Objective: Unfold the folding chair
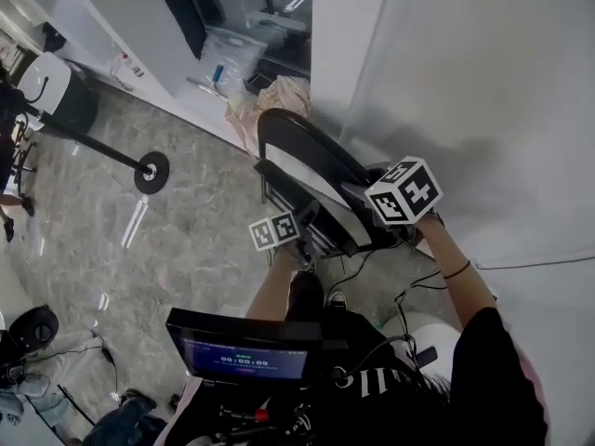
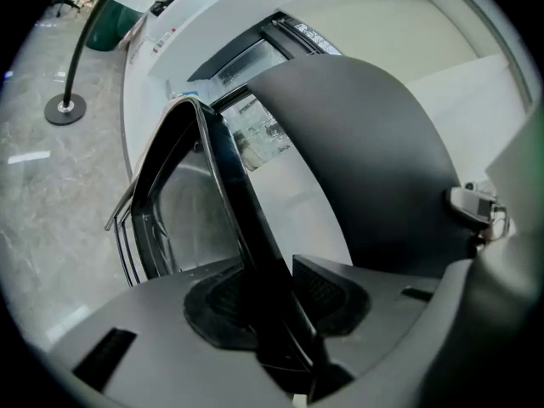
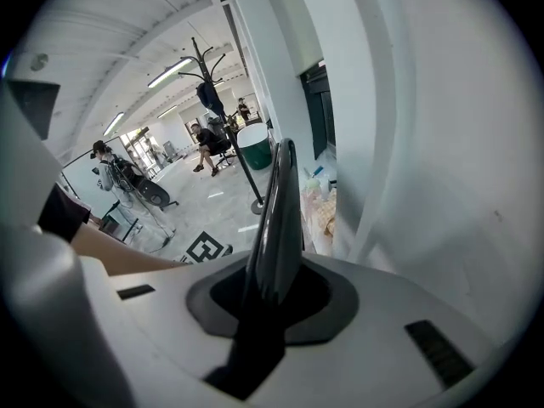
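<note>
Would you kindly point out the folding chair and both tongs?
folding chair [image 1: 296, 145]: head view, curved black backrest.
left tongs [image 2: 270, 300]: left gripper view, between tips, on chair frame.
right tongs [image 3: 270, 294]: right gripper view, between tips, on chair edge.

The chair [image 1: 307, 156] stands on the floor [image 1: 186, 240] just beside the wall [image 1: 483, 110], which lies to its right in the head view. The left gripper [image 1: 307, 214] is at the chair's near left side, with a frame bar between its jaws and both pads on it. The right gripper [image 1: 363, 195] is at the near right side, clamped over the chair's edge. Behind the chair, a cloth bundle [image 1: 284, 96] lies at the floor's far edge, near the wall's corner. A stand [image 1: 150, 172] is on the floor left of the chair, well apart, with a bin [image 1: 65, 100] beyond it, farther left. A screen [image 1: 244, 356] sits nearest the person, before both grippers.
</note>
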`<state>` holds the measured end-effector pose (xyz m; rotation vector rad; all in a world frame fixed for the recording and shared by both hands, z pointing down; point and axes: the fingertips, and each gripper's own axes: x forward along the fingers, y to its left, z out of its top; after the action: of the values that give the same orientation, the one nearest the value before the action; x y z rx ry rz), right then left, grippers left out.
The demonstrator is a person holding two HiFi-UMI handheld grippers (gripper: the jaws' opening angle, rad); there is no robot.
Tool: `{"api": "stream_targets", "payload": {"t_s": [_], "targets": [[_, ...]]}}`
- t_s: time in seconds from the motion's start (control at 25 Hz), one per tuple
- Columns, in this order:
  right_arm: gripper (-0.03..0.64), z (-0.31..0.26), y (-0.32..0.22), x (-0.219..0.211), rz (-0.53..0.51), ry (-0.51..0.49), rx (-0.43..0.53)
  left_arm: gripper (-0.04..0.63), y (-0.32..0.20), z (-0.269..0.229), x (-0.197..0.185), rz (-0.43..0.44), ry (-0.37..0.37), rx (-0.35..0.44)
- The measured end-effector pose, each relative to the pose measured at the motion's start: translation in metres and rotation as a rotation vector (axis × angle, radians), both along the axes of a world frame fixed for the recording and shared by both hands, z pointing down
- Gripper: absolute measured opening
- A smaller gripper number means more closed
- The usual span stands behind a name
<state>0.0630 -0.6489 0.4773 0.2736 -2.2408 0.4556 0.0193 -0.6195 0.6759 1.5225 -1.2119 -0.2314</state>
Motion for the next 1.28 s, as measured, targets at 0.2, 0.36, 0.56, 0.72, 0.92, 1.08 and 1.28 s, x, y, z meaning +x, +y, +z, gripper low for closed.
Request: {"api": "stream_targets", "payload": {"t_s": [0.2,0.36,0.56,0.72,0.92,1.08,1.28], "targets": [[0.077,-0.001,0.023,0.009,-0.063,-0.021,0.025,0.124,0.021,-0.001,0.006,-0.062,-0.008,0.02],[0.077,-0.003,0.046,0.013,-0.092,-0.024,0.055,0.124,0.041,0.0,0.011,-0.089,0.007,0.011],[0.077,-0.007,0.082,0.007,-0.134,-0.028,0.088,0.123,0.073,-0.002,0.006,-0.13,0.034,0.001],[0.077,-0.01,0.115,-0.004,-0.197,-0.024,0.113,0.118,0.103,-0.003,-0.001,-0.186,0.078,0.001],[0.077,-0.006,0.164,-0.036,-0.256,0.017,0.107,0.117,0.153,0.003,-0.023,-0.22,0.143,-0.022],[0.077,-0.006,0.2,-0.067,-0.252,0.03,0.072,0.112,0.195,0.003,-0.048,-0.208,0.167,-0.006],[0.077,-0.009,0.247,-0.113,-0.179,0.033,0.032,0.112,0.247,-0.001,-0.093,-0.162,0.141,0.001]]}}
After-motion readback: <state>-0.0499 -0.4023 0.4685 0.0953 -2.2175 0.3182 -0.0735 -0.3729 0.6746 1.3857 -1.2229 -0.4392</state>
